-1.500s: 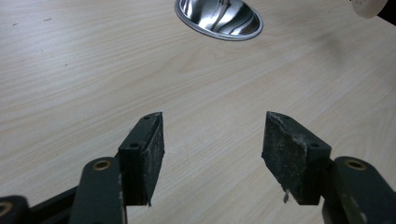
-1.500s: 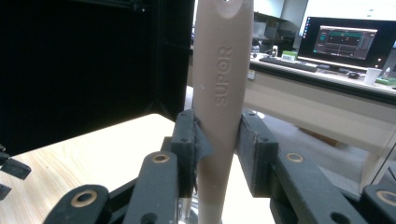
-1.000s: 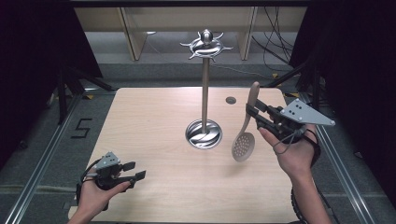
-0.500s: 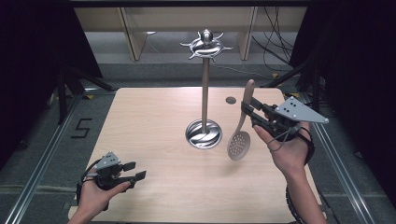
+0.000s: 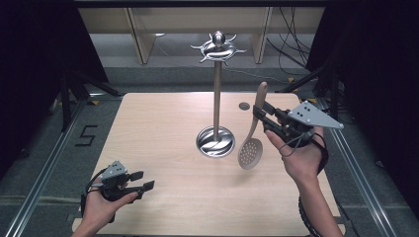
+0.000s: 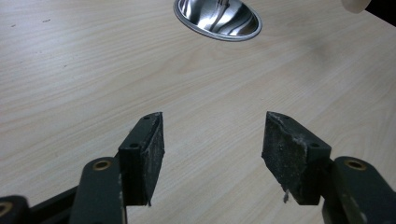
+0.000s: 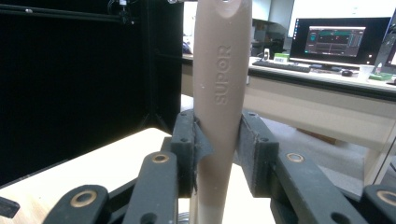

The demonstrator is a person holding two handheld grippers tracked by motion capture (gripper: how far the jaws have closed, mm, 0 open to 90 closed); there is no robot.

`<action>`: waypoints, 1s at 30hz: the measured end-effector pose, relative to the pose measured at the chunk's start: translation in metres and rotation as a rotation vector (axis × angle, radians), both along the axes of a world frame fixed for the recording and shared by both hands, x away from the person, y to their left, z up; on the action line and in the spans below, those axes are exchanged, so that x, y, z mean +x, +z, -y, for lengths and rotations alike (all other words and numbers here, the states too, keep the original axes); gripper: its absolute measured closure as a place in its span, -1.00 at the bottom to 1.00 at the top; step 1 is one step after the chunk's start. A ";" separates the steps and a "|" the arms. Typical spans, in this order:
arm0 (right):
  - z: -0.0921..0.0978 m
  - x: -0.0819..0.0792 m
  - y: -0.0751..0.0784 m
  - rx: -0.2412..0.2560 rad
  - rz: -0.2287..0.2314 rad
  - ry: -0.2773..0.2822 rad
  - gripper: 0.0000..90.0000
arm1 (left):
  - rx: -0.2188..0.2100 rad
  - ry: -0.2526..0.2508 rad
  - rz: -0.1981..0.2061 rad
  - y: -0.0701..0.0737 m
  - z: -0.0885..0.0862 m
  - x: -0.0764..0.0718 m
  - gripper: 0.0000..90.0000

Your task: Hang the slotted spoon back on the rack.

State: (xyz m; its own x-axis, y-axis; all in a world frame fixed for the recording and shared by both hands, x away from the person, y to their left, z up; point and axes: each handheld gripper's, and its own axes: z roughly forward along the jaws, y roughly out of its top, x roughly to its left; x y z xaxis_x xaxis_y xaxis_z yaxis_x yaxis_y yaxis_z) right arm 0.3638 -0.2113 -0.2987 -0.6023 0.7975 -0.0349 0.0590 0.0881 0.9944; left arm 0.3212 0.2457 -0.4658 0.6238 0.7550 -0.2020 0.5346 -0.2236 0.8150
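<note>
Our right gripper (image 5: 261, 118) pinches the skimmer (image 5: 251, 148) handle, bowl hanging below. The stand (image 5: 216, 89) rises just beside it. Our left gripper (image 5: 139, 180) rests spread, farther off.

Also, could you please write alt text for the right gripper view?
The right gripper clamps the beige handle of a slotted spoon, embossed "SUPOR", held upright. Behind are a desk with a lit monitor and a black curtain.

1. A pale wooden table (image 5: 163, 128) is standing on grey floor (image 5: 44, 128) marked with a "5" (image 5: 86, 135).
2. Black curtains (image 5: 29, 59) are flanking it.
3. A lit monitor (image 7: 343, 42) is glowing on a beige desk (image 7: 317, 100).
</note>
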 end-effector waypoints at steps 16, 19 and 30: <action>-0.004 0.005 -0.002 0.025 -0.001 -0.016 0.56 | -0.004 0.000 0.004 -0.001 0.000 0.001 -0.16; -0.005 0.007 -0.002 0.024 0.008 -0.023 0.56 | -0.002 -0.002 0.001 -0.001 0.000 0.001 -0.16; -0.010 0.012 0.001 0.016 0.011 -0.028 0.56 | -0.003 0.000 0.002 -0.001 0.000 0.001 -0.16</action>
State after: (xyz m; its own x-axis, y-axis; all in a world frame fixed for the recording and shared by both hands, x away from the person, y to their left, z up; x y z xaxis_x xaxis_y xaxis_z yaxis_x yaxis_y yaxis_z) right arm 0.3753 -0.2010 -0.2980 -0.5798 0.8143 -0.0284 0.0504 0.0707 0.9962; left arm 0.3220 0.2456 -0.4668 0.6241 0.7545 -0.2030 0.5327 -0.2208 0.8170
